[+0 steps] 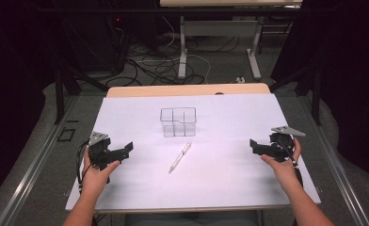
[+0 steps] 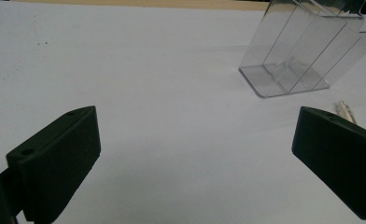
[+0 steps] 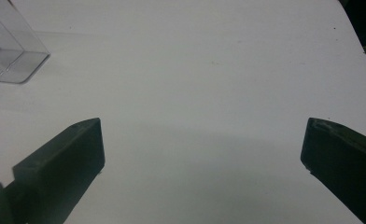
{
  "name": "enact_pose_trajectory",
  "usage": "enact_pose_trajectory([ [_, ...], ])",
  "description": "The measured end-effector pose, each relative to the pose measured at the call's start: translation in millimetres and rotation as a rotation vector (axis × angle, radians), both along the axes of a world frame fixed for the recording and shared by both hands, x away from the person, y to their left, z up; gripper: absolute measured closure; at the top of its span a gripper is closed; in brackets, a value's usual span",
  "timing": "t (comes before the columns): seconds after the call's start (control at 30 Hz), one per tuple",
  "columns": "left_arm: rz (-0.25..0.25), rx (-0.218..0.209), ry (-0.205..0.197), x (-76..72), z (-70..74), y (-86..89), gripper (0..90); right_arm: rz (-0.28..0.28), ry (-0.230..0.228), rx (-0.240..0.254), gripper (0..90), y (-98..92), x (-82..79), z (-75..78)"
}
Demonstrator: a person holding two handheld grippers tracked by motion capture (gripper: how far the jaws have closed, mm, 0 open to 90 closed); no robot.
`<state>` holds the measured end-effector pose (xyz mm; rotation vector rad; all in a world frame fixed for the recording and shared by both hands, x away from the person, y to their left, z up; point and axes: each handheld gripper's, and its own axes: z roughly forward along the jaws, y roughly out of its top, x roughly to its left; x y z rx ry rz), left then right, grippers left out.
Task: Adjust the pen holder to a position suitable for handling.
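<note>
Left hand (image 1: pixel 96 175) came in from the bottom edge, forearm angled up and slightly inward, gripping the left gripper (image 1: pixel 124 151) low over the sheet near its left margin. Jaws pointed toward the centre and stood wide apart, nothing between them; the left gripper view showed bare white sheet in the gap.

Toward the middle, the pen (image 1: pixel 180 157) lay flat on the white sheet (image 1: pixel 229 122), slanted, tip toward the person's side. Just beyond it stood the clear plastic organizer (image 1: pixel 178 122), upright, divided into compartments, apart from the pen. Both well apart from either gripper.

Right hand (image 1: pixel 281 168) mirrored the left, forearm angled up and inward, holding the right gripper (image 1: pixel 254 146) near the right margin. Jaws wide apart, holding nothing.

The sheet covered a light wooden table (image 1: pixel 187 89). Beyond it: grey floor, a tangle of cables (image 1: pixel 159 66), white legs of another desk (image 1: pixel 183 47), dark surroundings.
</note>
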<state>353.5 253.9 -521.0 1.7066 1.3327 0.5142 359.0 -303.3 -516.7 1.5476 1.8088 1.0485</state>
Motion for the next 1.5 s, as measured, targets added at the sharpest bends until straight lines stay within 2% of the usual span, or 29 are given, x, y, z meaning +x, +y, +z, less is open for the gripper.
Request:
enact_pose_trajectory([
  [0.1, -0.008, -0.025, -0.01, 0.0, 2.4, -0.6, 1.1, -0.003, 0.003, 0.01, 0.0, 0.1, -0.1, 0.5],
  [0.17, -0.022, -0.05, -0.021, -0.1, 8.4, -3.1, 1.0, -0.002, 0.01, 0.037, 0.0, 0.5, -0.2, 0.6],
  [0.37, -0.018, -0.072, -0.058, 2.6, 24.8, -12.6, 1.0, 0.011, 0.024, 0.051, 0.0, 4.3, 0.7, -0.2],
  [0.7, 0.006, -0.12, -0.049, 16.0, 33.8, -18.6, 7.8, 0.02, -0.002, 0.038, 0.0, 9.1, 1.1, 1.2],
  [0.8, 0.009, -0.115, -0.041, 21.7, 35.8, -21.4, 14.8, 0.022, 0.008, 0.047, 0.0, 9.6, 2.9, 0.9],
  [0.93, 0.008, -0.101, -0.038, 29.0, 39.0, -25.8, 16.3, 0.02, 0.012, 0.045, 0.0, 9.5, 3.6, -0.1],
  [1.03, 0.005, -0.089, -0.039, 33.7, 43.4, -31.0, 21.4, 0.015, 0.012, 0.047, 0.0, 10.2, 3.1, -0.7],
  [1.07, 0.001, -0.072, -0.045, 36.6, 47.5, -35.2, 22.5, 0.015, 0.014, 0.049, 0.0, 10.5, 2.8, -0.8],
  [1.27, -0.012, -0.057, -0.044, 45.9, 60.8, -47.6, 31.2, 0.017, 0.021, 0.053, 0.2, 11.0, 1.4, -1.8],
  [1.5, -0.016, -0.026, -0.053, 57.8, 70.0, -59.4, 39.2, 0.02, 0.031, 0.061, 1.3, 11.1, 2.1, -3.0],
])
